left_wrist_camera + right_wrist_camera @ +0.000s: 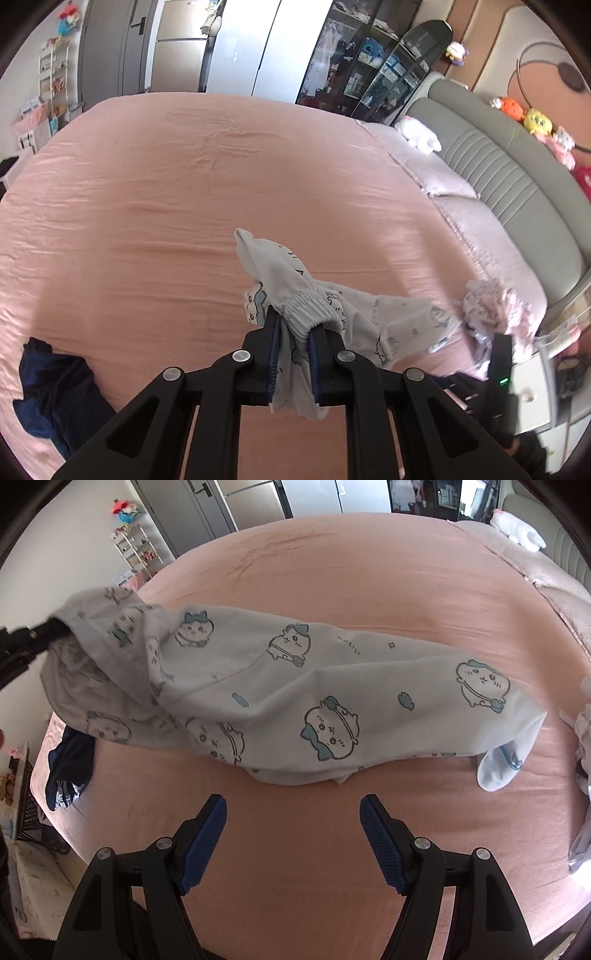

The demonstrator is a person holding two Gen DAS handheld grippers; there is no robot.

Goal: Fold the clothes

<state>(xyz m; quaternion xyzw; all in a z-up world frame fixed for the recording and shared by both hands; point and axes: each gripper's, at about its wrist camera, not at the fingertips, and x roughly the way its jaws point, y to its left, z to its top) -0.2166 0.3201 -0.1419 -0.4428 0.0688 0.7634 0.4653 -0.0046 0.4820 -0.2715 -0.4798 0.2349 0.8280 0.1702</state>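
White printed pyjama trousers point(295, 686) risk slipping: we note left gripper point(291, 347) clamps only the waistband, right gripper point(291, 838) gapes empty.

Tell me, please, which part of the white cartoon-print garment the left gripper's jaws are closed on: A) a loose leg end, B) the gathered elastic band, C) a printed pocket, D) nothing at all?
B: in the left wrist view the left gripper pinches the ribbed, gathered elastic band of the white cartoon-print garment between its blue pads.

Two matching tools here: the left gripper point(293, 341) shows black angular linkage arms with silver round pivot screws. The right gripper point(293, 843) looks the same, its fingers point(202, 843) lined with ribbed blue pads.
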